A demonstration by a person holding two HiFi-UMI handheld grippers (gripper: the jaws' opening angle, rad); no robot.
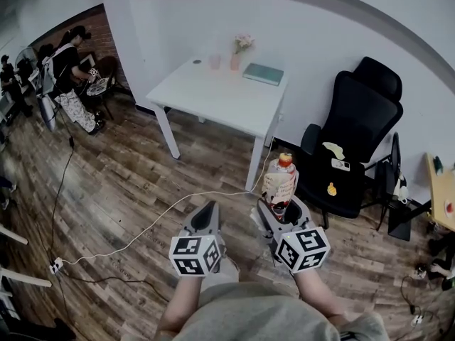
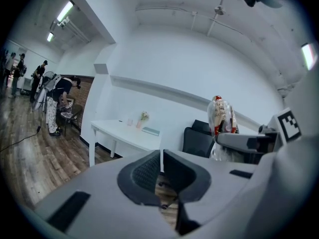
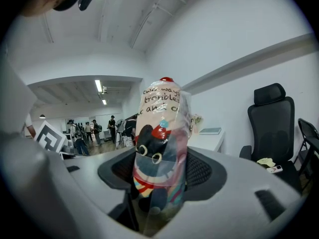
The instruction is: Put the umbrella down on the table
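We stood on the wooden floor (image 1: 128, 183), the white bench (image 1: 213, 94) well ahead at twelve o'clock. Our right tongs (image 1: 279, 212) clamped the folded umbrella (image 1: 279, 178), upright in its clear cartoon sleeve, at three o'clock of our left tongs (image 1: 207, 215), which were closed on nothing. We judged the carry was under way; next we needed to reach the bench and lay it flat.

Dark handwritten-style lettering on the clear sleeve (image 3: 167, 106) of the umbrella (image 3: 160, 153), upper centre of the right gripper view: "two ways" (first letter unclear) above "troubles"; third line only partly legible, roughly "c a he c". Black-and-white square markers (image 1: 195, 254), lower centre of the head view: coded patterns, no letters or digits.
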